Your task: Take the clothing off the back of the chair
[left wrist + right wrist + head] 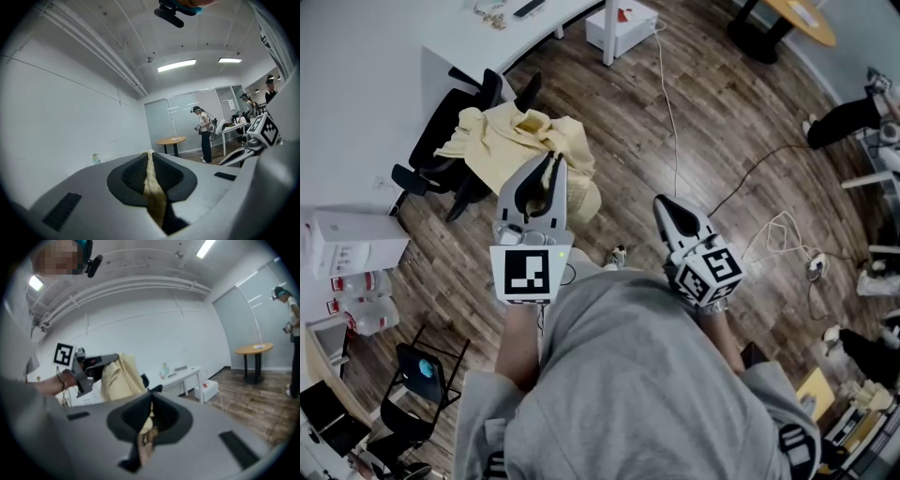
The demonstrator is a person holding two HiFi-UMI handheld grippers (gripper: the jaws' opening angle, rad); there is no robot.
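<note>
Clothing (pixel 502 131), yellow, is draped over the chair (pixel 439 127) at upper left. Left claw (pixel 552 163) grips its fabric. Right claw (pixel 663 202), at centre, is closed and empty.

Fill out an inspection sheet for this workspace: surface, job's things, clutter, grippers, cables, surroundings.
Surface: dark wood-plank floor, bare between the things on it.
Job's things: pale yellow cloth garment heaped over the black office chair, not yet off it.
Clutter: white box on the floor by a desk leg; white carton at the left.
Grippers: left gripper shut on a fold of the garment; right gripper shut, holding nothing, over the floor apart from the garment.
Cables: thin white cable running across the floor; looped white cable farther right.
Surroundings: white desk beside the chair; round wooden table; standing person across the room.
</note>
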